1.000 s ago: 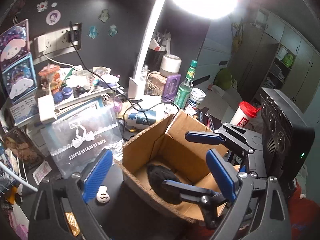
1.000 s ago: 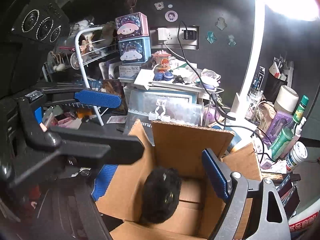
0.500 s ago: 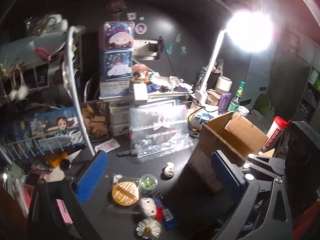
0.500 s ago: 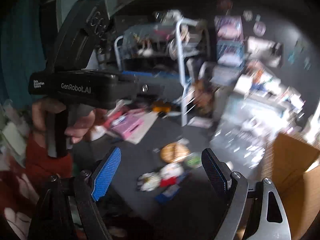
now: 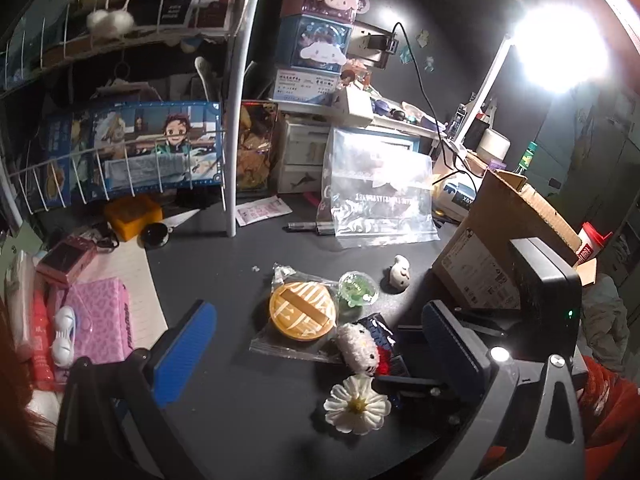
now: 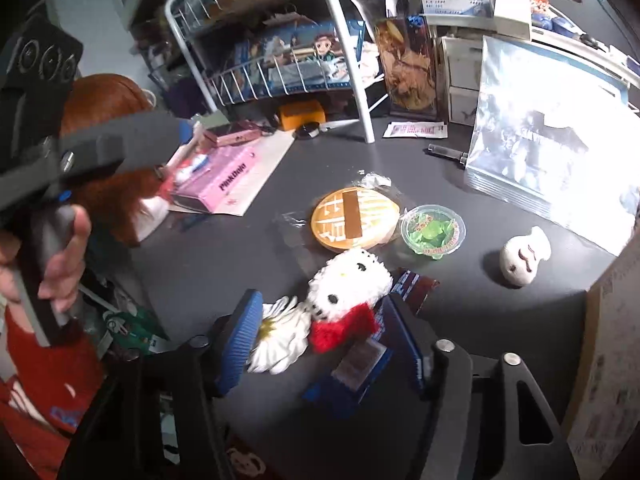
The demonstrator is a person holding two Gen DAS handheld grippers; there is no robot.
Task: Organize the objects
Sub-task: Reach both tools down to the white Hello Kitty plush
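**Small items left on the desk**

Right gripper (image 6: 324, 334) fingers stand apart around the flower (image 6: 280, 338) and plush cat (image 6: 346, 284), clamping nothing; left gripper (image 5: 320, 344) is also spread and empty. The orange disc (image 6: 354, 222), green cup (image 6: 433, 231) and white figure (image 6: 522, 258) await sorting, likely into the cardboard box (image 5: 504, 236).

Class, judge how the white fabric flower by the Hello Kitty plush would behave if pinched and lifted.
The flower looks like thin cloth petals, so it probably flops and weighs little. Lying flat on the desk, it seems unlikely to roll. It touches the plush, so the right tool might nudge that too.
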